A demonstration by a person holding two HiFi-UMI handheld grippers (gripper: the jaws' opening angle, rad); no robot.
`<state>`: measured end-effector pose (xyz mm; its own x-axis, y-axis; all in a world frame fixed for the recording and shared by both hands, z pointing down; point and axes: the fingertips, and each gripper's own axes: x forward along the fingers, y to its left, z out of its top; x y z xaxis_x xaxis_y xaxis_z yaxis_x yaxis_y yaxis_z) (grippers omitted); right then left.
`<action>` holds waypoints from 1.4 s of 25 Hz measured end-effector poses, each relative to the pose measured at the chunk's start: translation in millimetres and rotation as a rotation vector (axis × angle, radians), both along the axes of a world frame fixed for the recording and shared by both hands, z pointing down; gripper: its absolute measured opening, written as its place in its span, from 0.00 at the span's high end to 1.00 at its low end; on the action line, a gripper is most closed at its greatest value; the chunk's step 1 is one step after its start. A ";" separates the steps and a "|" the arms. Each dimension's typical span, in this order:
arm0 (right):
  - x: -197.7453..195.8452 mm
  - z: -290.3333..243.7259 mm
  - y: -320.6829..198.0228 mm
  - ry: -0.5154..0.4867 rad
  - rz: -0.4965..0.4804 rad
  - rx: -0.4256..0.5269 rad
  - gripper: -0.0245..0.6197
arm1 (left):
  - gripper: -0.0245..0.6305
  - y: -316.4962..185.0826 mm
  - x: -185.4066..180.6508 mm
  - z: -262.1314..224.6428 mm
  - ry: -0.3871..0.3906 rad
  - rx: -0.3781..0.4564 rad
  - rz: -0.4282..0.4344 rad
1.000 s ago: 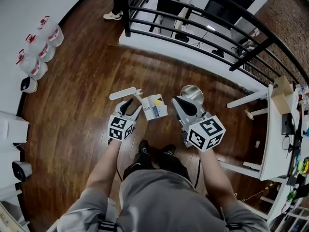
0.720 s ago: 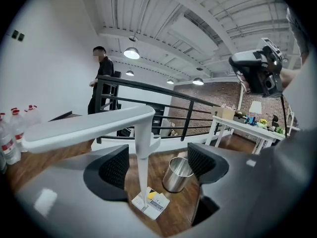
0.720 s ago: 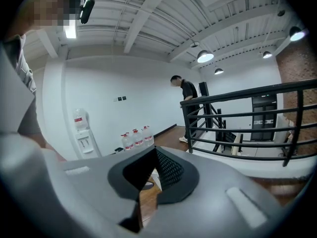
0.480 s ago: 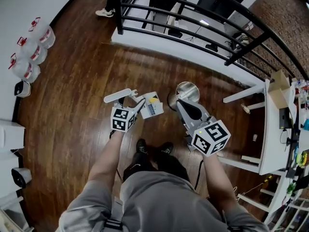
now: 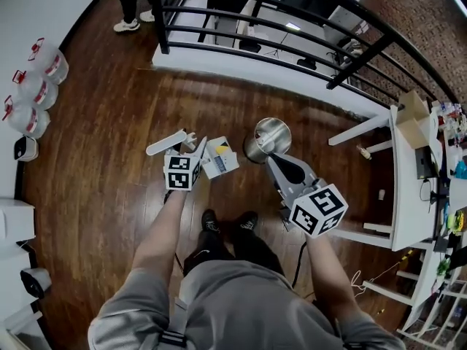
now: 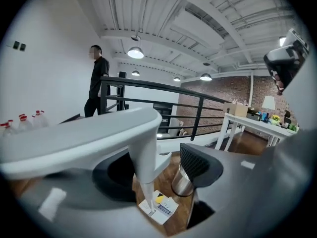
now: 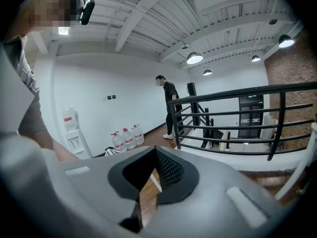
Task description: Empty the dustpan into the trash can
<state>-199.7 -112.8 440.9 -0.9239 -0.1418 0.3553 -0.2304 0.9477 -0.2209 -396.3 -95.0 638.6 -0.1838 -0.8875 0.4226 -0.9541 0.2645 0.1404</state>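
A white dustpan stands on the wooden floor, its handle [image 5: 166, 142] to the left and its pan [image 5: 219, 159] holding a yellow scrap and a barcoded paper. My left gripper [image 5: 195, 149] is at the handle. In the left gripper view the handle [image 6: 99, 133] runs between the jaws of the left gripper [image 6: 166, 165]. Those jaws have just been closing, but floor still shows between the right pad [image 6: 198, 165] and the handle's stem; the left pad is hidden. A steel trash can [image 5: 268, 138] stands right of the pan. My right gripper [image 5: 271, 159] is shut and empty, its tip beside the can.
A black railing [image 5: 292, 31] runs across the far side, with a person's shoes [image 5: 128, 25] beyond it. Water bottles [image 5: 29, 93] line the left wall. A white table [image 5: 412, 188] stands at the right. My own feet [image 5: 226, 224] are just behind the dustpan.
My left gripper has moved forward up to the dustpan handle. The right gripper has come closer to the trash can. Dustpan and can have kept their places on the floor.
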 end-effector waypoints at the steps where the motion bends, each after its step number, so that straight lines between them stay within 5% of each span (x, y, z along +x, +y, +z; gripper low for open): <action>1: 2.8 1.1 -0.8 0.001 0.006 -0.003 0.96 | 0.59 -0.5 -2.8 1.7 -0.009 -0.005 -0.009; 9: 12.6 6.5 -2.2 0.010 0.032 -0.010 0.96 | 0.65 -2.7 -10.6 1.6 -0.010 -0.030 -0.031; 17: 17.8 4.9 -3.2 0.001 0.046 -0.007 0.96 | 0.66 -10.3 -3.0 -24.0 -0.084 0.014 0.044; 35: 27.9 -41.0 -27.1 -0.117 0.067 0.039 0.96 | 0.67 -31.0 16.3 -212.8 -0.202 0.139 0.208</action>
